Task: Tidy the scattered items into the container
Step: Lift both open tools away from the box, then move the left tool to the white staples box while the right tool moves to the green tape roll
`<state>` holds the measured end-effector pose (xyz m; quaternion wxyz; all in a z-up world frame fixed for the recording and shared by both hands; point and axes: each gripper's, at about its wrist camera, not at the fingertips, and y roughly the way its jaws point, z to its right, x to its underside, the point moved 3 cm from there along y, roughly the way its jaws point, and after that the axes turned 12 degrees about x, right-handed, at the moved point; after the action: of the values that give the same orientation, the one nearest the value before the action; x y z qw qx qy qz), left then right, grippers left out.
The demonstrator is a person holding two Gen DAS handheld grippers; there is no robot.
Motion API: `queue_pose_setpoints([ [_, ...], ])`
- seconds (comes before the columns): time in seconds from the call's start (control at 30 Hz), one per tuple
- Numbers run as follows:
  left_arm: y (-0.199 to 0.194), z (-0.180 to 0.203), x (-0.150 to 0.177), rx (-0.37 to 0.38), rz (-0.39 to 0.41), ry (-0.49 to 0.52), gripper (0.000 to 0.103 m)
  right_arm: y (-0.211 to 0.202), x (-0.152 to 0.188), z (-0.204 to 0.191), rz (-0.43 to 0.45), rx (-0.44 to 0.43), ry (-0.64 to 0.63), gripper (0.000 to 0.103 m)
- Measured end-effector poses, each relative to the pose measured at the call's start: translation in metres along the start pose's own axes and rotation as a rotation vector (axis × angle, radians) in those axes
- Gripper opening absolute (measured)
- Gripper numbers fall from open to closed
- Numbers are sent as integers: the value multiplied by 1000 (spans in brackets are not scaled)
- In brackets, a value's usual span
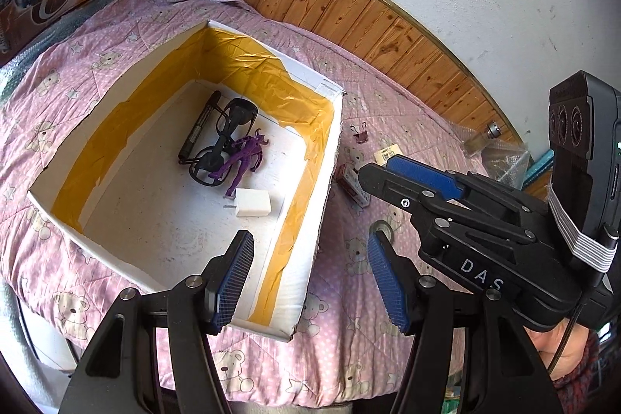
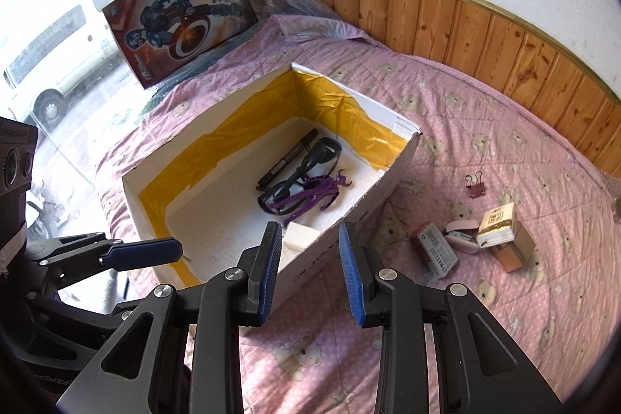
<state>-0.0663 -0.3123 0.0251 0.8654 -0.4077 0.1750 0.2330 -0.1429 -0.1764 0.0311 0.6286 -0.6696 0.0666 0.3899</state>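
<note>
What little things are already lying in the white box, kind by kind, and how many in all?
Inside the white box:
Black marker pen: 1
Dark glasses: 1
Purple toy figure: 1
White block: 1
Total: 4

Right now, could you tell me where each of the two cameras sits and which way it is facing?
Left wrist: on the left gripper, looking down into the white box; its open fingers, the right gripper and a bit of hand show.
Right wrist: on the right gripper, above the box's near corner, facing box and quilt; the left gripper shows at left.
Shared: box, purple figure, binder clip.
</note>
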Motion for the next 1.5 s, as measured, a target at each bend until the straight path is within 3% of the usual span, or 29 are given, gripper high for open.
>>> queue_pose_setpoints([
  [0.63, 4, 50, 49, -35, -19, 162, 62, -45, 86, 34, 47, -77, 287, 33],
  [0.93, 24, 68, 76, -26, -83, 211, 62, -52, 135, 56, 38, -101, 434, 33],
  [1.3, 64, 93, 91, -19, -181, 293, 62, -43, 185, 104, -2, -51, 613, 36],
  [1.5, 91, 93, 81, -41, -202, 288, 62, -30, 198, 124, -28, -25, 653, 36],
])
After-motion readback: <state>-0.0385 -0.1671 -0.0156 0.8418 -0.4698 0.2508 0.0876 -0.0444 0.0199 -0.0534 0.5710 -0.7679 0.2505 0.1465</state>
